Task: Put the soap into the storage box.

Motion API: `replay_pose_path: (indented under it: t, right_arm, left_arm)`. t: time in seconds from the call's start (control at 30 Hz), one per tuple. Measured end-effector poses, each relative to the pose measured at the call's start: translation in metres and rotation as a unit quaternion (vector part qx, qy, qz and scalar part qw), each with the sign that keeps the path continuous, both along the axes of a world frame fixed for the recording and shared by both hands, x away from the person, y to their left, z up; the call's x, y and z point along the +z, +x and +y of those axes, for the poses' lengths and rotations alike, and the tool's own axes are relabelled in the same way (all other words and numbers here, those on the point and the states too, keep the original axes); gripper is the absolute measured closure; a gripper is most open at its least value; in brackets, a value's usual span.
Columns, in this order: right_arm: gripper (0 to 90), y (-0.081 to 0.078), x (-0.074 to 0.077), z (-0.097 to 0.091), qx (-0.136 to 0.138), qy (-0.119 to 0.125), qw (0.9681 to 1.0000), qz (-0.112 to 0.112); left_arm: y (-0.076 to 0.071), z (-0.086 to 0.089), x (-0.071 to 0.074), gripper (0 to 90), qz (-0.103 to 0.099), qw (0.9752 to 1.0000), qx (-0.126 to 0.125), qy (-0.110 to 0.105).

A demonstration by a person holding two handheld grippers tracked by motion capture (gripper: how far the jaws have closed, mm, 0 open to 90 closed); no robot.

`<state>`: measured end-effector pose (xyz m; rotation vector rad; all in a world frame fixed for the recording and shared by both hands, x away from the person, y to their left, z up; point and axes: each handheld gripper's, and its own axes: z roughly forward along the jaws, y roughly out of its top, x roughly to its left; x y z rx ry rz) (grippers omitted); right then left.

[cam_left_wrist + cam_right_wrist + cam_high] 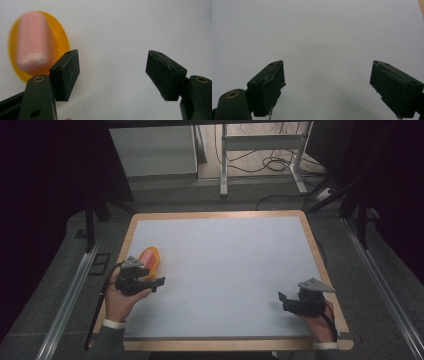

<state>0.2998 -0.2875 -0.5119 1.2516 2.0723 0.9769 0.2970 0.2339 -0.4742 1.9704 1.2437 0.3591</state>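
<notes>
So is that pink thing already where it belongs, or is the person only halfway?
Done, it seems: the pink roll lies on the orange dish near the table's left edge. In hand: nothing. The left tongs are open beside the dish with only bare table between them, and the right tongs are open over bare table too. Left: nothing else shows on the table to handle.

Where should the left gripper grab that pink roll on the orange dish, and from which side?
Probably across the middle of the pink roll, jaws closing on its two long curved sides, coming down from above. It lies flat on the shallow orange dish, whose rim would block a low sideways approach. The left gripper stands open, beside the dish, nothing between its jaws.
</notes>
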Motion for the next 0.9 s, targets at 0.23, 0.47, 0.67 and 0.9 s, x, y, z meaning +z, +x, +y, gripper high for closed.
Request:
replay_pose_path:
  t: [0.23,0.47,0.67,0.9]
  right_arm:
    - [12.1,0.0,0.0,0.0,0.0,-0.001,1.0,0.001]
    - [12.1,-0.001,0.0,0.0,0.003,0.0,1.0,-0.002]
    - [12.1,0.0,0.0,0.001,0.003,-0.003,1.0,-0.003]
    - [12.1,0.0,-0.001,0.003,0.004,-0.004,1.0,-0.002]
  left_arm:
    - [-0.01,-0.01,-0.02,27.3,0.011,0.9998,-0.012,0.01]
    - [-0.018,-0.016,-0.042,27.2,0.027,0.9993,-0.016,0.022]
    - [-0.021,-0.017,-0.046,27.1,0.031,0.999,-0.014,0.028]
    - [-0.022,-0.018,-0.047,26.6,0.034,0.999,-0.02,0.023]
